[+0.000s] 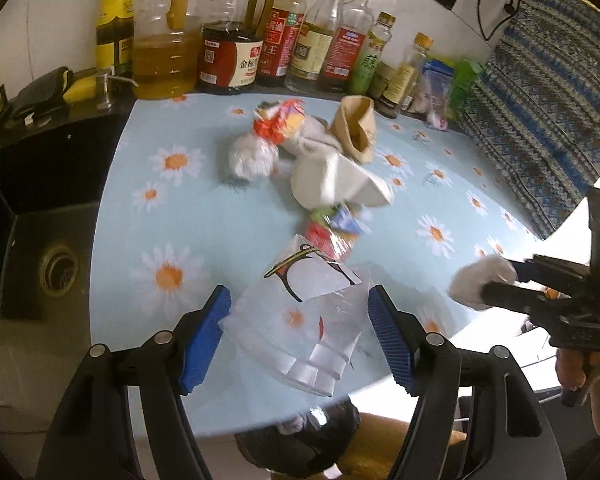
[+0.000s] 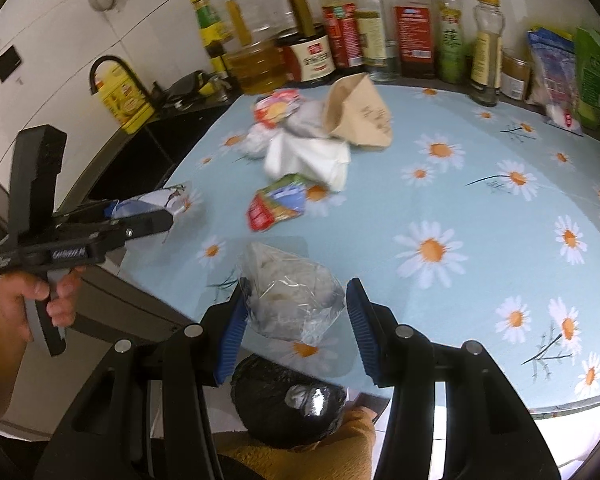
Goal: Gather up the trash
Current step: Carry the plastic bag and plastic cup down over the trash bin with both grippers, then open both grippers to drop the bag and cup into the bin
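Observation:
My left gripper (image 1: 298, 330) is open around a clear plastic wrapper with a printed label (image 1: 306, 312) that hangs between the blue pads near the table's front edge. My right gripper (image 2: 296, 320) is open around a clear bag of crumpled white tissue (image 2: 290, 290); in the left wrist view it shows at the right (image 1: 482, 284). More trash lies mid-table: a white paper bundle (image 1: 332, 182), a brown paper bag (image 1: 358, 128), a tissue ball in plastic (image 1: 252, 156) and a colourful snack wrapper (image 2: 278, 206). A black-lined trash bin (image 2: 288, 400) stands below the table edge.
The table has a light-blue daisy cloth (image 2: 460, 208). A row of oil and sauce bottles (image 1: 236, 40) lines the back wall, with packets (image 2: 552, 76) at the back right. A black sink (image 1: 40, 240) lies left of the table. A patterned cloth (image 1: 540, 120) hangs at the right.

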Motion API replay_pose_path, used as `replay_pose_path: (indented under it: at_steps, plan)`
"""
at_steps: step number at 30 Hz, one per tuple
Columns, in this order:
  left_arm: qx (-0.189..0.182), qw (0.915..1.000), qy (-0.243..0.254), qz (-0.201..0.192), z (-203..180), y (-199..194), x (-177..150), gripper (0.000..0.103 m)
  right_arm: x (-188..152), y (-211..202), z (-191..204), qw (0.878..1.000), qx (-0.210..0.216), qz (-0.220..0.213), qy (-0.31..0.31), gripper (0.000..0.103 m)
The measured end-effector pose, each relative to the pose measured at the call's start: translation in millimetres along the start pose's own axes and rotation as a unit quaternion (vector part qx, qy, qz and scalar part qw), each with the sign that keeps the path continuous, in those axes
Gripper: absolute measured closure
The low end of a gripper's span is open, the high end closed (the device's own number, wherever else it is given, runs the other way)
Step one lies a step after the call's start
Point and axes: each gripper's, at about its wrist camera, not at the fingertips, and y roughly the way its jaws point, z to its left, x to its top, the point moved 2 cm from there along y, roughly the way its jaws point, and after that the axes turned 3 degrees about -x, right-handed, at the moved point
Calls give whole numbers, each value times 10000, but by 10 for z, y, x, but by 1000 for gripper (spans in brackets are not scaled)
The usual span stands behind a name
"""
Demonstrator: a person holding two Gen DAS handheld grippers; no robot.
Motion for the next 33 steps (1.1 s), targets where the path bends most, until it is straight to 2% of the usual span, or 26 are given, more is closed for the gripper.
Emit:
replay_pose_path:
  at_steps: [13,21,29,30,31,33]
  plan:
    - [-176,9990,-290,274,-154,-188,-747,34,-432,158,466,9984,271,443,-222,53]
    - [-304,9952,-565,736,-90,-24,-1177,34,-798,349,600,9954,306,887,-175,53]
    - [-393,9919,-579,1059,-91,152,-1380,33,-978,502,575,9932,339,1098,162,52]
    - [-363,9920,-529,1083,-104,168,-1392,33,-987,518,564,9928,365,1112,236,51]
    - [-319,9920,-483,1124,-115,189,-1395,31,-988,532,539,9923,394,1119,351,43]
    - [-235,9915,-413,1211,-122,229,-1408,25,-974,552,485,9907,481,1134,572,36]
